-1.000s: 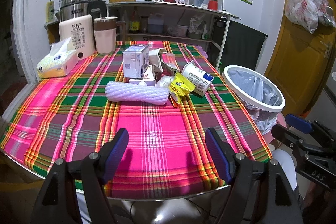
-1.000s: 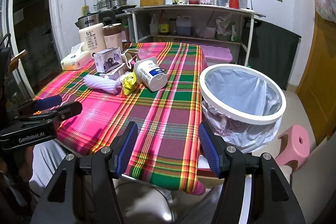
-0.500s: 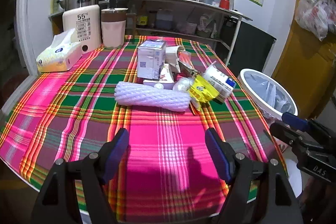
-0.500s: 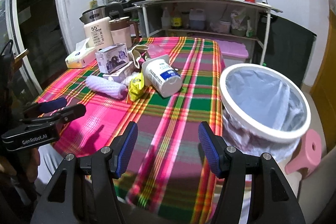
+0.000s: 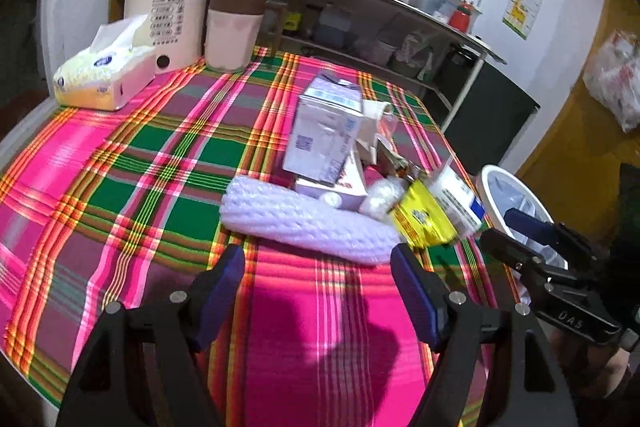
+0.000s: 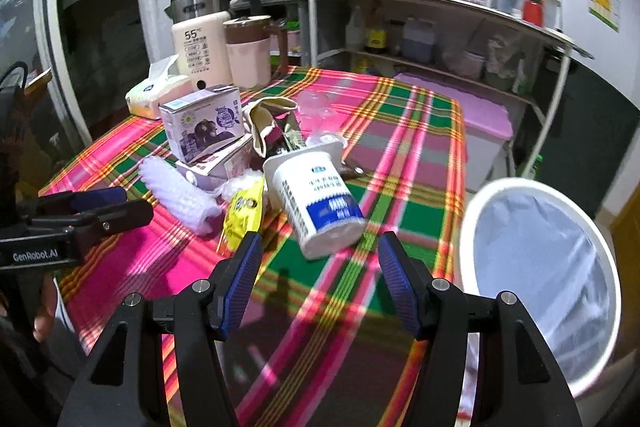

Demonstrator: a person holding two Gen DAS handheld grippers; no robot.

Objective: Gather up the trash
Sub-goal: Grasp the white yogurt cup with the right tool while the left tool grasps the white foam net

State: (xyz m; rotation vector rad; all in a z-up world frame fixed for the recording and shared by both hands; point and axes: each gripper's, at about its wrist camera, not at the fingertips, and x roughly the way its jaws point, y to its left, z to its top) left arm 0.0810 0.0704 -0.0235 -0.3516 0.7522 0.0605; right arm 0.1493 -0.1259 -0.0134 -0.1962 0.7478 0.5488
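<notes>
Both grippers empty, jaws wide, short of the trash pile.

My right gripper is spread wide and holds nothing; the tub lies on its side just ahead of it, long axis running away and to the left, base end nearest me. My left gripper, likewise wide and empty, faces the foam sleeve, which lies crosswise just left of the tub. I judge the right nearer its target. The bin stands right of the tub, off the edge of the plaid tablecloth. Kitchen shelving behind.
</notes>
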